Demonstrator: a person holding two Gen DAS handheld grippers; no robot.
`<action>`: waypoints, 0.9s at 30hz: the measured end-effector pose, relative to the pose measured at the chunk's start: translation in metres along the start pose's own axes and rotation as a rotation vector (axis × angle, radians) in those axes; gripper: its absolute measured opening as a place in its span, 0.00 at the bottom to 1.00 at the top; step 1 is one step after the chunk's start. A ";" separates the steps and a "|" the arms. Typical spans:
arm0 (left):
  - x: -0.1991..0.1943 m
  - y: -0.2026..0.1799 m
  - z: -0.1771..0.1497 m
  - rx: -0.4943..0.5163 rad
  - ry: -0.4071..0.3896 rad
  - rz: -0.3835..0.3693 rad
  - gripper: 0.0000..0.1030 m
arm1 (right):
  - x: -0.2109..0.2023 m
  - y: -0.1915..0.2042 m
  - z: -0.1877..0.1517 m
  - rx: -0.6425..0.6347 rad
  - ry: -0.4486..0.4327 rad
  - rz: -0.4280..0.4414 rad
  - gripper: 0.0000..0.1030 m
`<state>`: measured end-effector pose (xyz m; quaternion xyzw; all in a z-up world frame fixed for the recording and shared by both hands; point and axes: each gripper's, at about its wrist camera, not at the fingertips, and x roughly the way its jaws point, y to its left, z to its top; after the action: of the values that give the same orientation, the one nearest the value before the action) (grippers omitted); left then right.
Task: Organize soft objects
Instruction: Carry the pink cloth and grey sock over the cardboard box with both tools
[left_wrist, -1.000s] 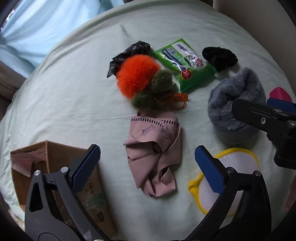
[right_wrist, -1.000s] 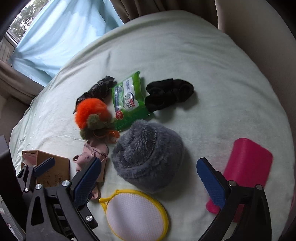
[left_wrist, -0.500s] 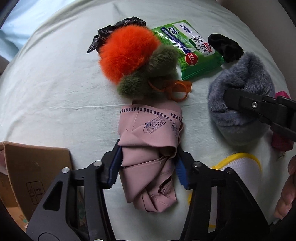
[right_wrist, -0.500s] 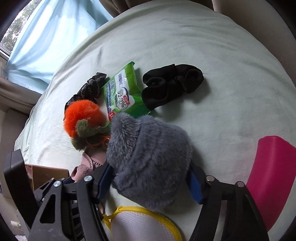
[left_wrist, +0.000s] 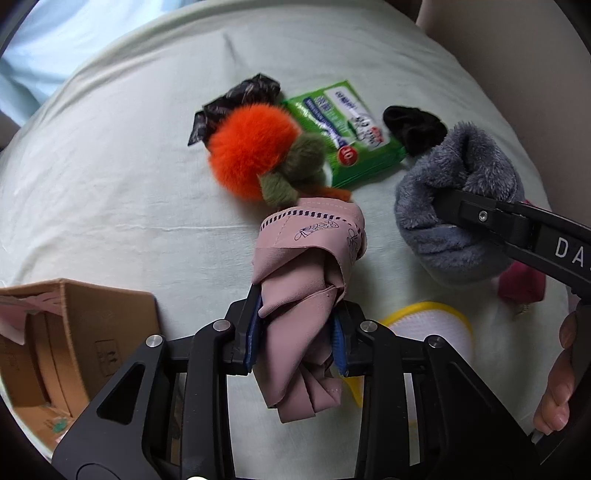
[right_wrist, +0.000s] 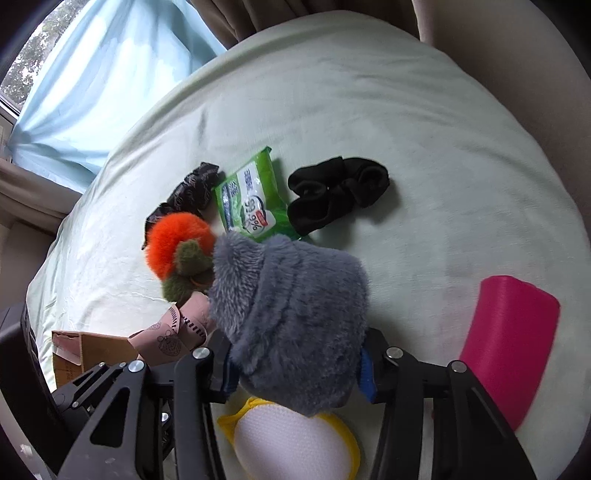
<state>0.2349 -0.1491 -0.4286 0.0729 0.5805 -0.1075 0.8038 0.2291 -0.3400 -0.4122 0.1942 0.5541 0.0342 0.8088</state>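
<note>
Your left gripper (left_wrist: 297, 343) pinches the pink cloth (left_wrist: 306, 280); your right gripper (right_wrist: 299, 369) clamps the grey fuzzy hat (right_wrist: 291, 321).
Left view: cardboard box (left_wrist: 70, 332) sits just left, bare sheet beyond. Right view: open bedsheet (right_wrist: 424, 147) lies ahead, magenta roll (right_wrist: 506, 343) right.

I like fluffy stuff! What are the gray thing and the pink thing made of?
The gray item looks like plush fleece: long, fuzzy pile all over. The pink cloth looks like smooth, thin stretchy fabric, matte, with sewn seams and printed drawings; the exact fiber is unclear.
</note>
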 end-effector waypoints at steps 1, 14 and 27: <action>-0.010 0.006 -0.005 0.001 -0.007 -0.005 0.27 | -0.006 0.002 0.001 0.000 -0.006 0.000 0.44; -0.167 0.020 -0.003 -0.052 -0.196 -0.021 0.27 | -0.138 0.067 -0.009 -0.122 -0.138 -0.018 0.44; -0.300 0.118 -0.048 -0.156 -0.336 0.010 0.27 | -0.239 0.204 -0.065 -0.292 -0.214 0.026 0.44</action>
<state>0.1306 0.0032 -0.1595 -0.0057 0.4441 -0.0686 0.8934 0.1111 -0.1985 -0.1499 0.0844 0.4515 0.1038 0.8822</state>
